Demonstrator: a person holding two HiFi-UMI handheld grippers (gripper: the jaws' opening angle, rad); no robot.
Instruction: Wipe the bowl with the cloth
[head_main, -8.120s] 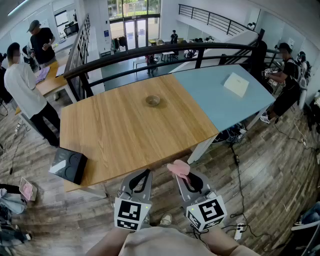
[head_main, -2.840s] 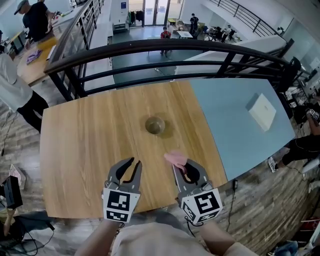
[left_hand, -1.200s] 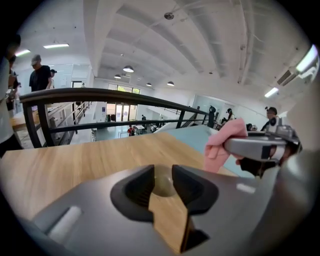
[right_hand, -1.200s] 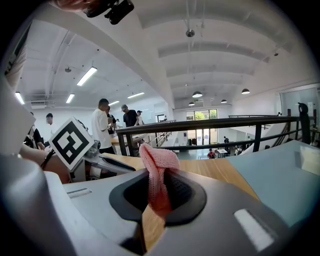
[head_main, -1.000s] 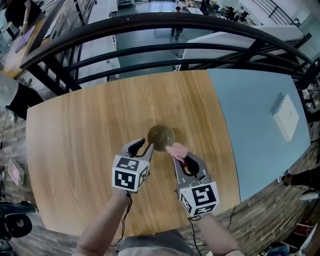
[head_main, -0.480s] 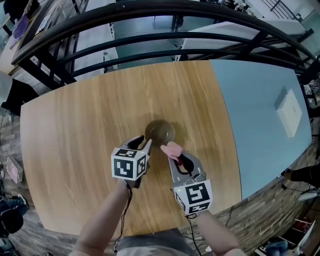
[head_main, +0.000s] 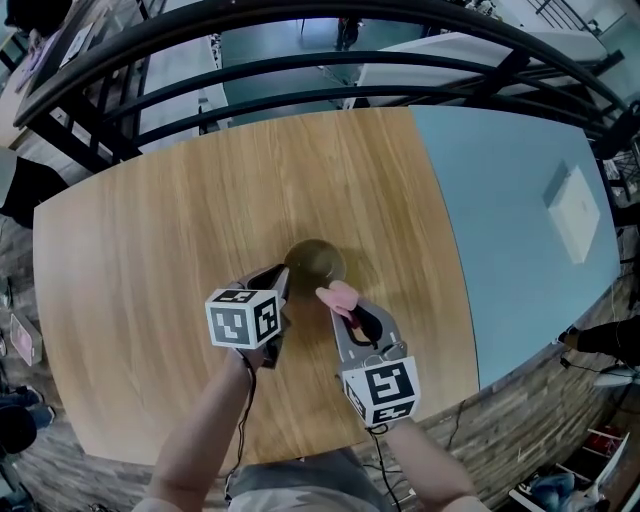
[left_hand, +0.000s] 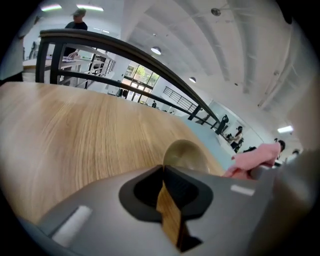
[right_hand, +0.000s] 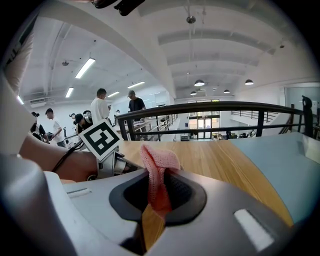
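While the bowl (head_main: 318, 262) stood near the middle of the table (head_main: 150, 230), its rim was pinched by the left gripper (head_main: 278, 275), jaws just closed nearly together, and the pink cloth (head_main: 336, 296) was clamped in the right gripper (head_main: 340, 303) just beside it.

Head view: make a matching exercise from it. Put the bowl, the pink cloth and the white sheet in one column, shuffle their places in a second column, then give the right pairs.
Things
1. bowl
2. pink cloth
3. white sheet

Places
A. on the blue part of the tabletop
B. pinched in the right claw
C. on the wooden part of the tabletop

Pairs: 1-C, 2-B, 3-A
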